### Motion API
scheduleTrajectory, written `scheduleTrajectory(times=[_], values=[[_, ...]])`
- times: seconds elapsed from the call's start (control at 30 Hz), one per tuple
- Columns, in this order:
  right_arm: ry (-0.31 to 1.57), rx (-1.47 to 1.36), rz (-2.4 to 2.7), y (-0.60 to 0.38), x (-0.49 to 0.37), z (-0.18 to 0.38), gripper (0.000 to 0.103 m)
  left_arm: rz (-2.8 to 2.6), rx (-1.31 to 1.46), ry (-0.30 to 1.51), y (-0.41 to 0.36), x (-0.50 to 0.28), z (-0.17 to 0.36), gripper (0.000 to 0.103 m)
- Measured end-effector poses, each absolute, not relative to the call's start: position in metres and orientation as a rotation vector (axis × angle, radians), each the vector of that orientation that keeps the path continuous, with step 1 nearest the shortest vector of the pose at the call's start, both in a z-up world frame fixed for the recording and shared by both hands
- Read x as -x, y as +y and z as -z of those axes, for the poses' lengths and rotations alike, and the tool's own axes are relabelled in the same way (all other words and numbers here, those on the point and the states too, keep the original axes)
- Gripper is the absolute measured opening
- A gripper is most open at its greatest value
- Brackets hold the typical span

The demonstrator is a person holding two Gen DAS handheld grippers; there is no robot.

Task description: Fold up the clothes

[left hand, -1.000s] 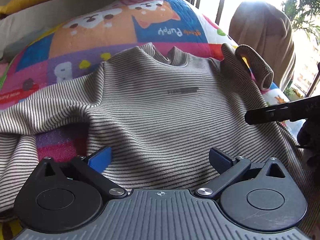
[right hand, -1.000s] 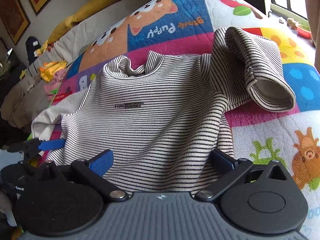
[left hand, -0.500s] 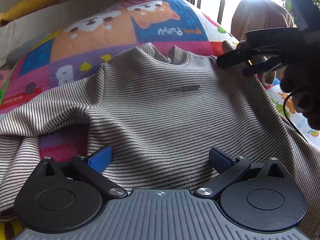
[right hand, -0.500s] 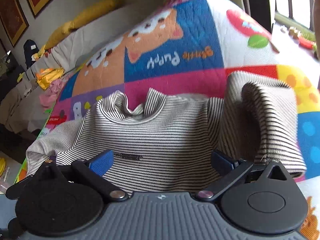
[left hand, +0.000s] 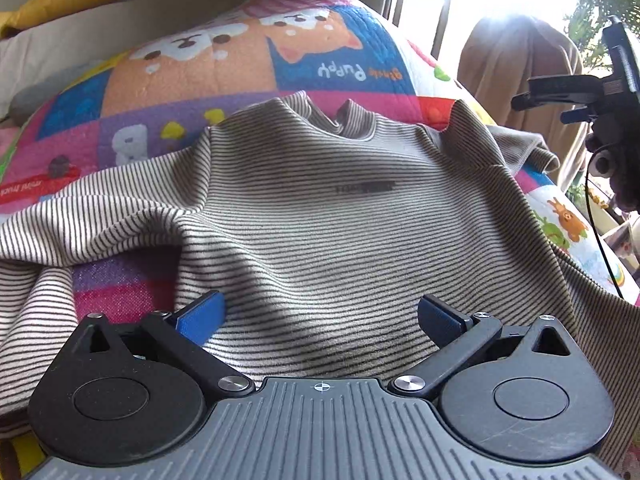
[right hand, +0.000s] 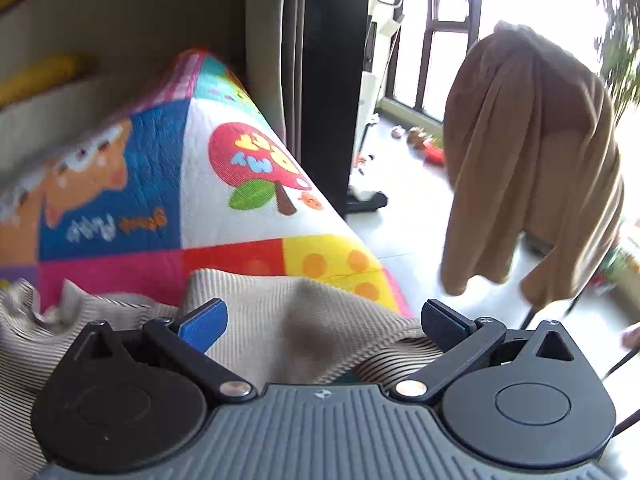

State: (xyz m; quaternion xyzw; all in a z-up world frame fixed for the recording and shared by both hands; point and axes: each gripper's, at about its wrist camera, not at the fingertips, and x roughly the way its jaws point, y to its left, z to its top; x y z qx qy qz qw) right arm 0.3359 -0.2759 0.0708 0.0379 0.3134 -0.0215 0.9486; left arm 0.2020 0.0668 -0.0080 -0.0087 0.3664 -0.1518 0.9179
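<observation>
Since a second ago my right gripper (right hand: 322, 326) swung out over the folded sleeve (right hand: 296, 320), jaws spread, empty. Left view: left gripper (left hand: 320, 316) gaping above the striped sweater (left hand: 320, 216) on the quilt (left hand: 240, 68); soft, limp knit, so I'd pinch the cuff.

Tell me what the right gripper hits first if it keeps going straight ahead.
Probably the folded-over sleeve of the striped sweater, lying between the open right gripper fingers; beyond it, the colourful quilt. Depth unclear.
</observation>
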Motion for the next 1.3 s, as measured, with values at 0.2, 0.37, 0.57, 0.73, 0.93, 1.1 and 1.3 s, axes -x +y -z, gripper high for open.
scheduleTrajectory(times=[0.2, 0.37, 0.57, 0.73, 0.93, 1.1, 1.3], values=[[0.602, -0.072, -0.041, -0.290, -0.309, -0.084, 0.103, 0.307, 0.010, 0.752, 0.065, -0.202, 0.008, 0.103], [0.673, 0.166, -0.014, -0.264, -0.319, -0.048, 0.103, 0.307, 0.014, 0.751, 0.066, -0.202, 0.008, 0.103], [0.854, 0.104, 0.016, -0.286, -0.356, -0.006, 0.103, 0.304, 0.003, 0.754, 0.065, -0.202, 0.008, 0.103], [0.742, -0.567, -0.052, -0.386, -0.342, -0.023, 0.103, 0.298, -0.014, 0.756, 0.062, -0.202, 0.008, 0.103], [0.694, -0.876, -0.241, -0.411, -0.349, -0.022, 0.103, 0.292, -0.026, 0.756, 0.061, -0.201, 0.008, 0.103], [0.726, -0.971, -0.204, -0.407, -0.399, 0.007, 0.103, 0.285, -0.037, 0.758, 0.059, -0.201, 0.008, 0.103], [0.246, -0.640, -0.223, -0.394, -0.362, -0.072, 0.103, 0.283, -0.035, 0.757, 0.059, -0.201, 0.008, 0.103]])
